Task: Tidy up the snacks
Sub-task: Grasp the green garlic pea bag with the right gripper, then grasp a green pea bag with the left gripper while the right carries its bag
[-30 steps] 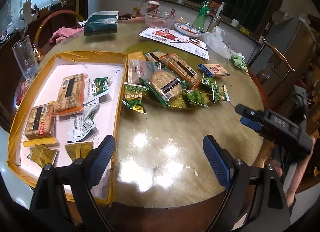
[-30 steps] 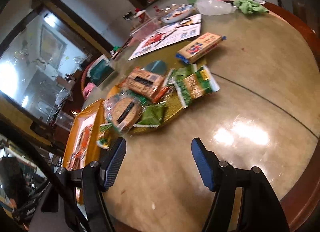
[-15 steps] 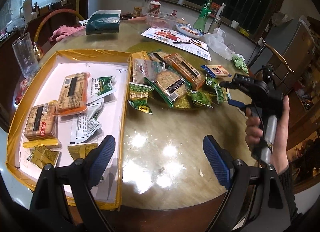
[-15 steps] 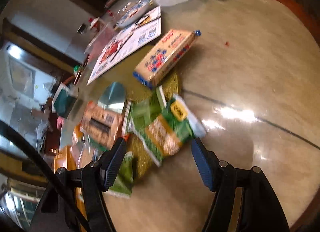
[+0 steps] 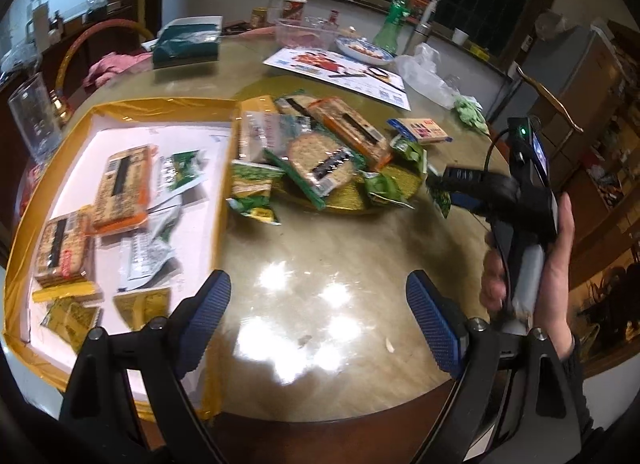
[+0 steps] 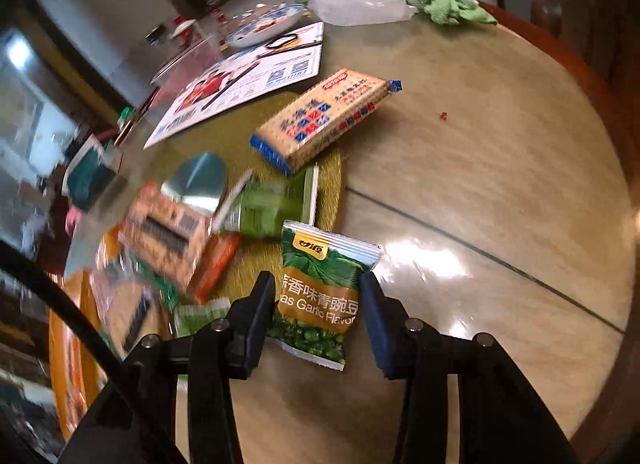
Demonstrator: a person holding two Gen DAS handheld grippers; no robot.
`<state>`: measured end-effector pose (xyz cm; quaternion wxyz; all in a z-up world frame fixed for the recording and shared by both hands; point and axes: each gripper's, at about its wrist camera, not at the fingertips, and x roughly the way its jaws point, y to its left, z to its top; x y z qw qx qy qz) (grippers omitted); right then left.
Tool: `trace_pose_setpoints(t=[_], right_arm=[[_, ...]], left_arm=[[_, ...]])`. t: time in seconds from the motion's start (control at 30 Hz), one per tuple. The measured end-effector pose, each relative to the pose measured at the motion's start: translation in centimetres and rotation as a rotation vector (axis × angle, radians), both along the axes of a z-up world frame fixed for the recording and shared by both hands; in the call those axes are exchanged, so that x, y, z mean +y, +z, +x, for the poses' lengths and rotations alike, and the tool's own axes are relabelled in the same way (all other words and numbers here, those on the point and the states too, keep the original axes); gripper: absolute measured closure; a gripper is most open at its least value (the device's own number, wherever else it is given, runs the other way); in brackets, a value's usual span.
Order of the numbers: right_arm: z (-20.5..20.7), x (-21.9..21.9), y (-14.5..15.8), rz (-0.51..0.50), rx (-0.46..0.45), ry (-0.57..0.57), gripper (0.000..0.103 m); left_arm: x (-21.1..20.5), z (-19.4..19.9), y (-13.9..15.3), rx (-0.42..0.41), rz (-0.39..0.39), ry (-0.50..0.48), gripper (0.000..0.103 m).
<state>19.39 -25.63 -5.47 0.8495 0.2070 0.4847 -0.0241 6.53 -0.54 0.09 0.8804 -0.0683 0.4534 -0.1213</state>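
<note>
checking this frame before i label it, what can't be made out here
- Right wrist view: snack pile left of the right gripper is motion-blurred; labels unreadable.
- Same view: whether the pads press the green pea packet is unclear.
- Left wrist view: yellow tray corner is hidden behind the left gripper.

I see a glossy beige marbled table [image 6: 500,168] with a dark red-brown rim. The small foil packet of garlic peas [image 6: 320,296] is green with an ochre band and a yellow logo. The long biscuit pack [image 6: 324,116] is tan, printed with blue and red squares, blue-ended. My right tool [image 6: 316,316] has blue ridged pads on black arms.
</note>
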Motion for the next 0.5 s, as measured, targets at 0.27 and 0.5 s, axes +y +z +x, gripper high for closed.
trace_pose_setpoints(t=[0.27, 0.5], right_arm=[[-7.4, 0.1, -0.1, -0.027, -0.047, 0.139, 0.066], [-11.5, -0.4, -0.1, -0.014, -0.087, 0.194, 0.066]], left_arm=[[-5.0, 3.6, -1.3, 0.028, 0.041, -0.099, 0.014], [-10.2, 8.8, -2.7, 0.048, 0.107, -0.132, 0.020]])
